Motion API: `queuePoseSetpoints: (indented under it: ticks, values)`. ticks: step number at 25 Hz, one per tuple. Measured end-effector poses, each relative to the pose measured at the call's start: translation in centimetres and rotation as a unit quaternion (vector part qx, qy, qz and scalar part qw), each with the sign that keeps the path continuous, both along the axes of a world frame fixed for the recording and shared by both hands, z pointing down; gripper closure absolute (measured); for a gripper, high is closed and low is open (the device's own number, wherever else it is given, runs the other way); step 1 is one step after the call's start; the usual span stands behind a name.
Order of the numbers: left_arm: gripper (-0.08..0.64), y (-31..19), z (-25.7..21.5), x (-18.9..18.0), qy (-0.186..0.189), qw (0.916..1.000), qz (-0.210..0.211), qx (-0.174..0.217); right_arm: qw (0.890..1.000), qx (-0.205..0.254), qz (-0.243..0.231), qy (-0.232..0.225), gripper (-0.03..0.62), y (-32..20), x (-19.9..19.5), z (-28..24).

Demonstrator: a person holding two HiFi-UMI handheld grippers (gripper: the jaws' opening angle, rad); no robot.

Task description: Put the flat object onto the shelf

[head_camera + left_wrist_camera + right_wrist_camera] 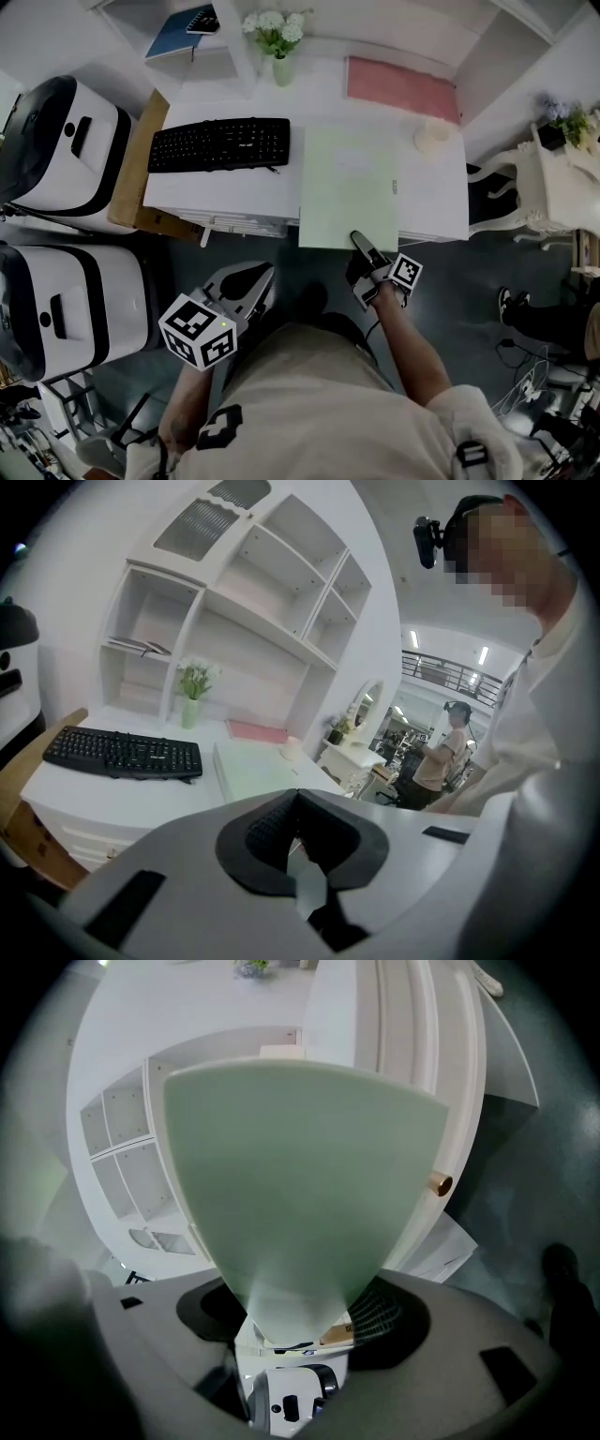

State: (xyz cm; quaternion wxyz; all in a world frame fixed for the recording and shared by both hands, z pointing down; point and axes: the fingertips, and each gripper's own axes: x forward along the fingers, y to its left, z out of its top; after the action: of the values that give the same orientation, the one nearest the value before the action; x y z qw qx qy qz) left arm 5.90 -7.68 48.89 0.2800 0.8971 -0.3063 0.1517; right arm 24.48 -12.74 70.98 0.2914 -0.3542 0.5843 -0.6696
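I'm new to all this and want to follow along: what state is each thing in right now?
Green board: lying on the desk.
Right gripper: open, jaws around the board's near edge.
Left gripper: shut, empty, back from the desk.
Keyboard: flat on the desk, untouched.
Flowers: upright in a vase.
Blue notebook: lying on a shelf.
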Motion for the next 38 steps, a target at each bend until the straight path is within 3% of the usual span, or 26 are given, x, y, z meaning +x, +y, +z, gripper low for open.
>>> queuePoseSetpoints:
  ticks: [17, 38]
  values:
    - [0.546, 0.7, -0.2, -1.9, 0.015, 0.9999, 0.001, 0.003, 1.0, -0.019, 0.001, 0.01, 0.293, 0.5, -0.4, -1.1]
    - [0.546, 3.1, -0.6, -7.0, 0.032, 0.9994, 0.008, 0.011, 0.999, -0.006, 0.044, 0.0, 0.298, 2.5, -2.8, -3.4]
